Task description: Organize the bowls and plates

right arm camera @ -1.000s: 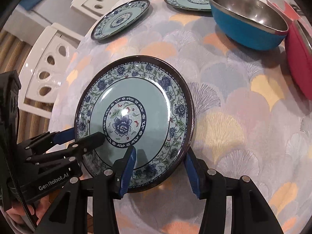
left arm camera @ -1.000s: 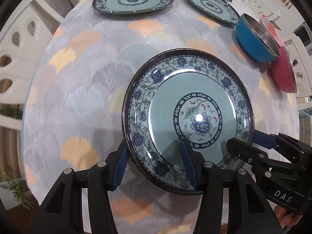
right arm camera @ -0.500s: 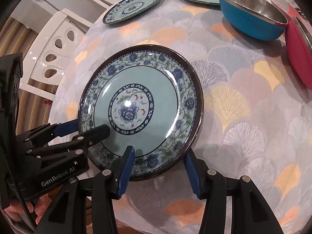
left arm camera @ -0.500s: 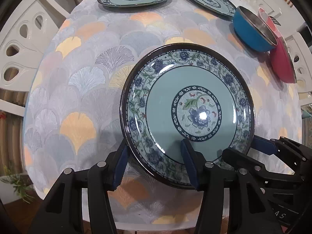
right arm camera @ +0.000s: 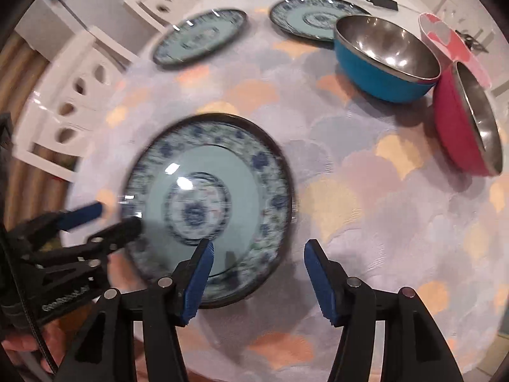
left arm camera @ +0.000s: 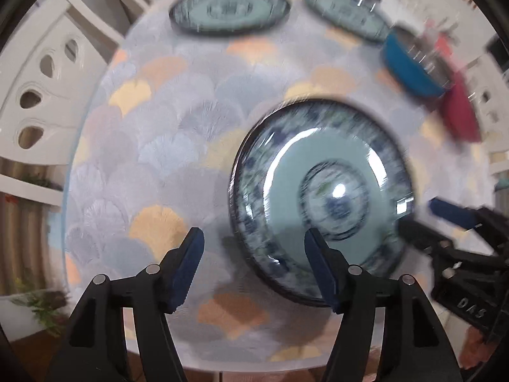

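A floral blue-green plate (left arm camera: 321, 191) (right arm camera: 210, 203), blurred by motion, sits low over the patterned tablecloth near its front edge. My left gripper (left arm camera: 254, 261) straddles the plate's left rim with its jaws opening, and neither pad presses the plate. My right gripper (right arm camera: 259, 270) straddles the right rim the same way, jaws opening and pads clear of it. Each gripper shows in the other's view: the right gripper (left arm camera: 420, 215) and the left gripper (right arm camera: 116, 215). Both point steeply down.
Two matching plates (right arm camera: 200, 36) (right arm camera: 315, 19) lie at the table's far side. A blue bowl (right arm camera: 385, 60) and a tilted red bowl (right arm camera: 461, 127) stand at the right. White chairs (right arm camera: 63, 102) ring the left edge of the round table (right arm camera: 366, 191).
Both grippers were clamped on opposite rims of the plate, holding it above the table. Their jaws have now widened off the rims, and the plate has dropped lower and blurs.
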### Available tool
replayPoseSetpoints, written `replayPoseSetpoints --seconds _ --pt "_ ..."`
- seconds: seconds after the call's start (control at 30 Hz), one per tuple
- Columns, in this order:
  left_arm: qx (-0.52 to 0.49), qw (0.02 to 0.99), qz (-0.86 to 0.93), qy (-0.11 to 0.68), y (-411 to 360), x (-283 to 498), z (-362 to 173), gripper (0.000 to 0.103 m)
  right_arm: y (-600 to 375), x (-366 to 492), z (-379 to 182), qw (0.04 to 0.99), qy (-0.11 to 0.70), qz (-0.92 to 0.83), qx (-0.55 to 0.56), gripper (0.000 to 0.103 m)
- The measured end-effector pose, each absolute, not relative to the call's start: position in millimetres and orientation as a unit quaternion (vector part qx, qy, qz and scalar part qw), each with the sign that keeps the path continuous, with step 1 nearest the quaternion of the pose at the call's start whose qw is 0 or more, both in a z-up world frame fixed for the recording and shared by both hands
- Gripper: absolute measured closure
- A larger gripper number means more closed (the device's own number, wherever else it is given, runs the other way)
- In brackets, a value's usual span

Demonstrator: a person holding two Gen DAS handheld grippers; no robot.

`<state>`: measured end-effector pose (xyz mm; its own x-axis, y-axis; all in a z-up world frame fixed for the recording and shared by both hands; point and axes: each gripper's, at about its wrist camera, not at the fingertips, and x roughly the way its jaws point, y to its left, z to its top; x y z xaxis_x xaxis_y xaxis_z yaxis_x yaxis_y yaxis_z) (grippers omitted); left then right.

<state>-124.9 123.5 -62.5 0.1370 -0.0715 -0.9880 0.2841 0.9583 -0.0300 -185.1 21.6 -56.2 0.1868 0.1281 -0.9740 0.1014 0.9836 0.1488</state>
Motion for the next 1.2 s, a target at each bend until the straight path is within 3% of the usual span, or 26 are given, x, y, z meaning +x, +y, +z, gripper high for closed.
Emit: replayPoseSetpoints --seconds 0.43,0.87,1.2 --pt "0.072 0.735 -0.180 0.650 102.7 -67.3 -70.5 0.045 22.9 -152.2 -67.5 0.743 0.651 0.017 0.155 0.045" --pt "0.051 0.785 -0.169 0.594 131.6 10.2 3.7 0.043 0.6 -101.3 14.0 0.786 0.603 0.016 0.131 0.045" --pt "0.053 0.801 -0.134 0.581 144.6 117.8 -3.9 0.043 5.9 -2.9 34.0 0.801 0.576 0.023 0.164 0.045"
